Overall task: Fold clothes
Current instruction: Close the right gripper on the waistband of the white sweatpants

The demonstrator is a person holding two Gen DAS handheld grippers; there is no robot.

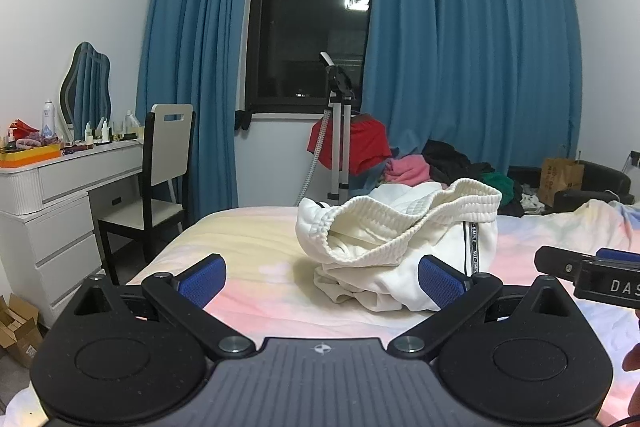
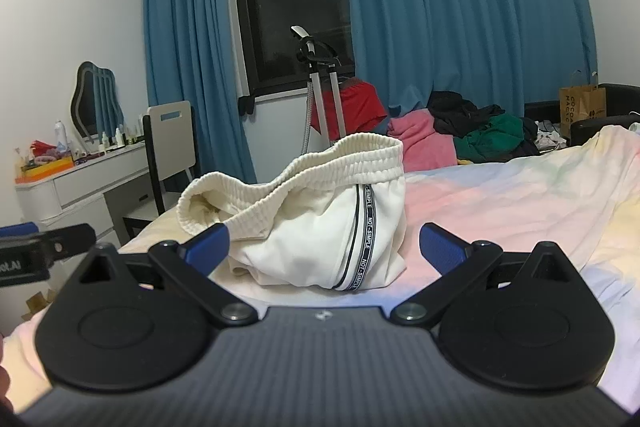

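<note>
1. Here, a crumpled pair of white shorts (image 1: 404, 247) sits in a heap on the bed (image 1: 248, 239), near its far-left corner, with the ribbed waistband standing up and gaping open. A dark side stripe printed "NOT-SIMPLE" runs down one side.
2. The left hand-held gripper (image 1: 322, 277) hovers just in front of the heap with its jaws spread wide and nothing between them; its blue pads (image 1: 202, 279) flank the near edge of the cloth without touching it, as far as the view tells.
3. The right hand-held gripper (image 2: 324, 245) is likewise wide open and empty, with the shorts (image 2: 320, 227) lying between and beyond its blue pads (image 2: 442, 247).
4. Each gripper shows at the edge of the other's view, so they sit side by side.
5. Behind the bed's far edge lies a pile of other clothes (image 2: 460, 131), pink, black and green, and a red garment (image 1: 352, 145) hangs on a stand (image 1: 338, 131) under the dark window (image 1: 312, 15).
6. Blue curtains (image 1: 472, 59) hang on both sides of the window.
7. Off the bed's left edge stands a chair (image 1: 160, 171) at a white counter (image 1: 72, 183) with drawers, carrying a mirror (image 1: 86, 87), bottles and an orange tray (image 1: 30, 153) of small items too small to name.
8. A brown paper bag (image 2: 580, 107) stands at far right; what it holds cannot be seen.
</note>
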